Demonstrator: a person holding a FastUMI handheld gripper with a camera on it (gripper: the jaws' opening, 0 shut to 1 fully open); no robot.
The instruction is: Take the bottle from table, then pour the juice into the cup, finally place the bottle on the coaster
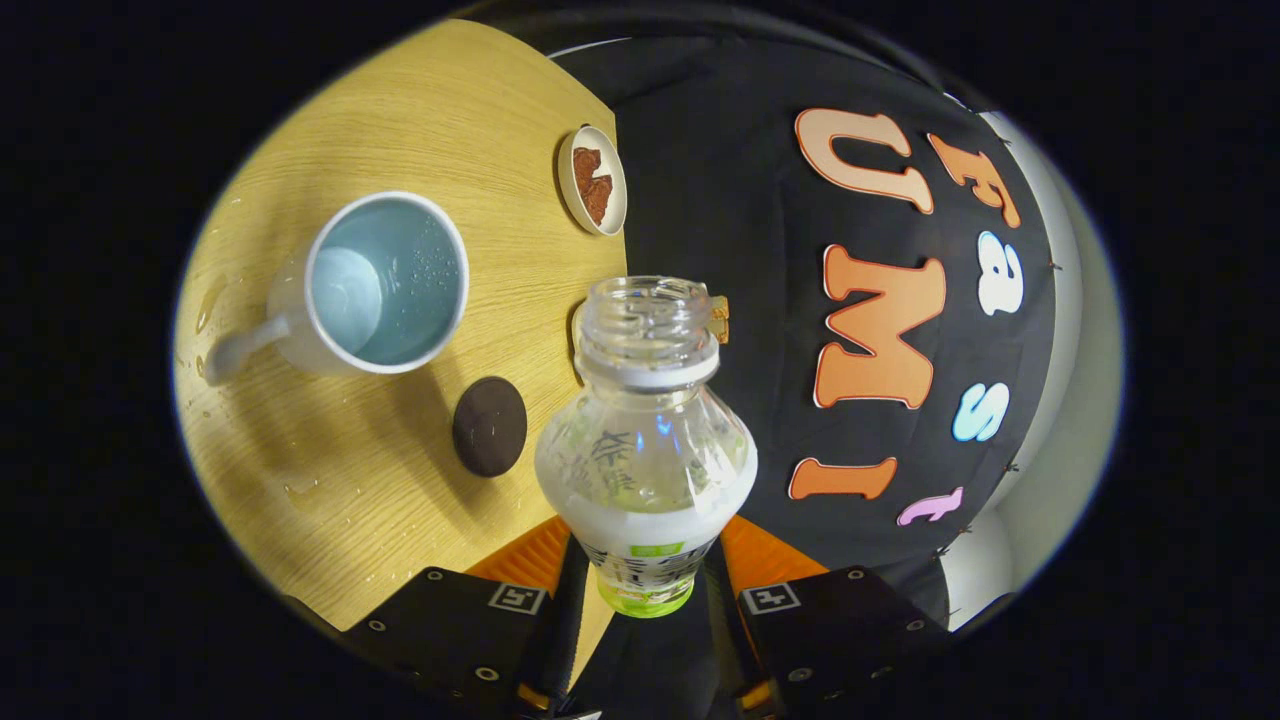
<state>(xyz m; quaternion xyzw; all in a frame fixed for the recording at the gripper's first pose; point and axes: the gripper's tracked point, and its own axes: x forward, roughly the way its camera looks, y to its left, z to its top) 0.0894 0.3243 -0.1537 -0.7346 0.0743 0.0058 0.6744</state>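
Since the bottle point(645, 440) is gripped between the 2 fingers of the gripper point(645, 585) and lifted off the table point(400, 120), the taking step looks done and the pouring step is in hand. In the gripper view both fingers press on the bottle's lower part, 1 on each side, and its open mouth points away from them with no cap on it. It looks almost empty, and I cannot tell if any juice is left in it. Beyond the fingers and off to 1 side stands the white cup point(385, 283) on the table, with its handle pointing away from the bottle. I think the next move is to bring the bottle's mouth over the cup and tip it slowly. Between the cup and the bottle lies the dark round coaster point(489, 426), where the bottle must stand at the end. Farther off sits a small dish point(593, 180) with brown bits in it, near the table's edge. Little wet drops lie on the table near the cup, so spills could happen. Nothing stands in the way.
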